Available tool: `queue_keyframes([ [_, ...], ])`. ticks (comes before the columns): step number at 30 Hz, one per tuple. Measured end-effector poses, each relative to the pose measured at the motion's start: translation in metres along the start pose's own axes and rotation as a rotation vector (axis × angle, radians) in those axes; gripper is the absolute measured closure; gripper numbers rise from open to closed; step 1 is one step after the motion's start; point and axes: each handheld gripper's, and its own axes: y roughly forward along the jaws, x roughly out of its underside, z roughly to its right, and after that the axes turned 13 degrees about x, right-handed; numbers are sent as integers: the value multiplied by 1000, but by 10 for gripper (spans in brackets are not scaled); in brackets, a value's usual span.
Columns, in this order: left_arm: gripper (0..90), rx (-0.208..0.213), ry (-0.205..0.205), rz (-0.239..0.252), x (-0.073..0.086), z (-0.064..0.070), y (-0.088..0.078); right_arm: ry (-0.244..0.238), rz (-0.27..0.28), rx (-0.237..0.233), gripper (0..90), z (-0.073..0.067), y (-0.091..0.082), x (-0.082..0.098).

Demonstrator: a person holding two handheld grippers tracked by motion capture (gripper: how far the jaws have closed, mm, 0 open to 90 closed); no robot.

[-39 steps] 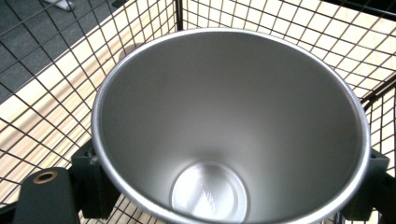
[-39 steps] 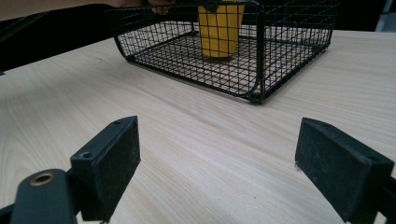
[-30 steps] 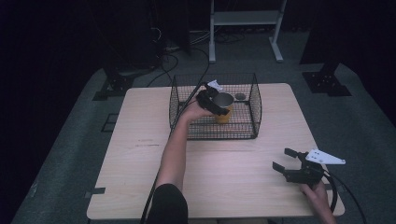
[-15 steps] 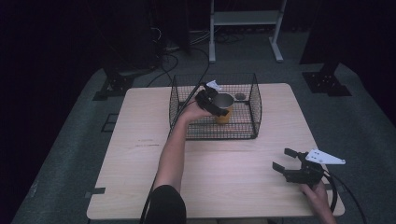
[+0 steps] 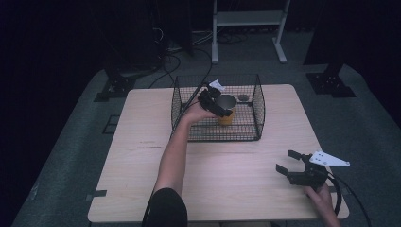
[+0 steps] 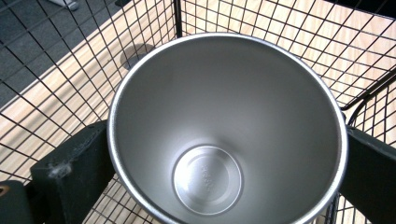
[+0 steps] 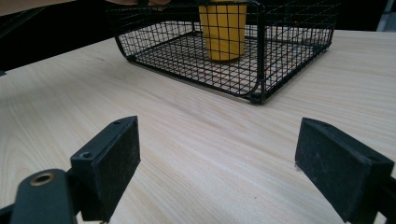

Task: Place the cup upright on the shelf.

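A yellow cup (image 5: 227, 112) with a bare steel inside (image 6: 224, 130) stands upright in a black wire basket (image 5: 259, 101) at the back middle of the table. My left gripper (image 5: 219, 107) reaches into the basket from the left, and its two jaws press on opposite sides of the cup just below the rim. Far from the basket, near the table's front right corner, my right gripper (image 5: 287, 161) hovers low with its jaws wide apart and nothing between them. The right gripper view looks across the wood to the cup (image 7: 223, 30) behind the basket's mesh (image 7: 261, 56).
The light wooden table (image 5: 142, 156) has open room left of and in front of the basket. A small dark round thing (image 5: 243, 98) lies on the basket floor behind the cup. Dark floor, cables and a white stand surround the table.
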Motion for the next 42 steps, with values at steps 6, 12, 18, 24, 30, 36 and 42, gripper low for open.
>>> queue_keyframes([
  [6,5,3,4,27,-4,1,-5,2,0,-2,131,0,0,0],
  [12,4,-3,13,31,-7,3,-6,4,1,-5,130,1,0,0],
  [18,5,-3,29,46,-12,6,-12,9,7,-10,130,1,-1,0],
  [24,4,-4,47,67,-18,11,-20,8,7,-10,130,1,-1,1],
  [30,5,-7,65,81,-19,18,-27,11,5,-3,130,1,-1,1],
  [36,5,-23,73,119,-17,29,-38,4,1,6,130,0,-1,0],
  [42,5,-31,76,132,-16,36,-44,1,-1,9,130,0,0,0],
])
